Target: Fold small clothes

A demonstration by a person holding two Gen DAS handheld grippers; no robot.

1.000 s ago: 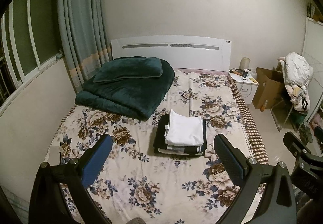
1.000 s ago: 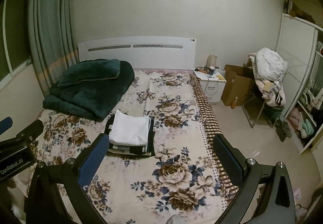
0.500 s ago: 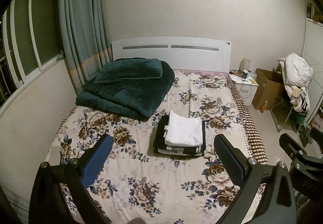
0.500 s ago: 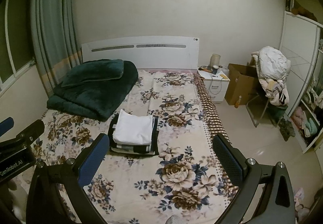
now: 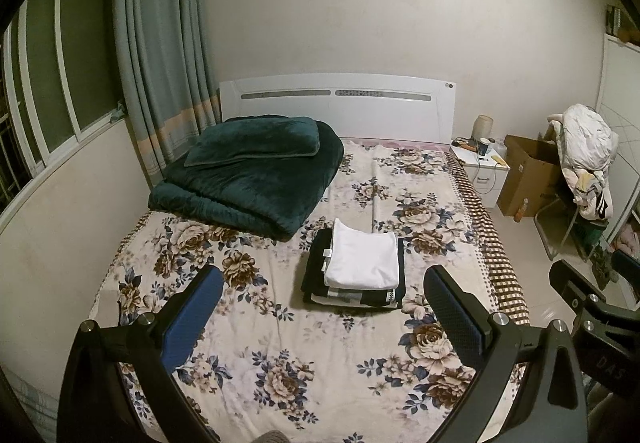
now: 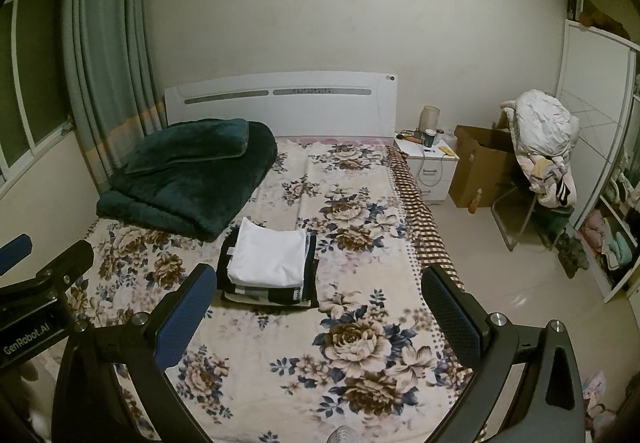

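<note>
A stack of folded clothes (image 5: pixel 356 269) lies in the middle of the floral bed (image 5: pixel 280 363), with a white folded garment (image 5: pixel 364 259) on top of black and patterned ones. The same stack shows in the right wrist view (image 6: pixel 270 267). My left gripper (image 5: pixel 324 303) is open and empty, held above the bed's near end, well short of the stack. My right gripper (image 6: pixel 316 299) is open and empty, beside the left one and to its right. Each gripper's body shows at the edge of the other's view.
A folded dark green duvet with a pillow (image 5: pixel 252 175) lies at the bed's head on the left. A white nightstand (image 5: pixel 482 167), a cardboard box (image 5: pixel 528 179) and a chair heaped with clothes (image 5: pixel 588 159) stand right of the bed. Curtains (image 5: pixel 160 63) hang left.
Both grippers have drawn back and risen slightly from the bed, so the stack looks a little farther away. Both stay open and empty.
</note>
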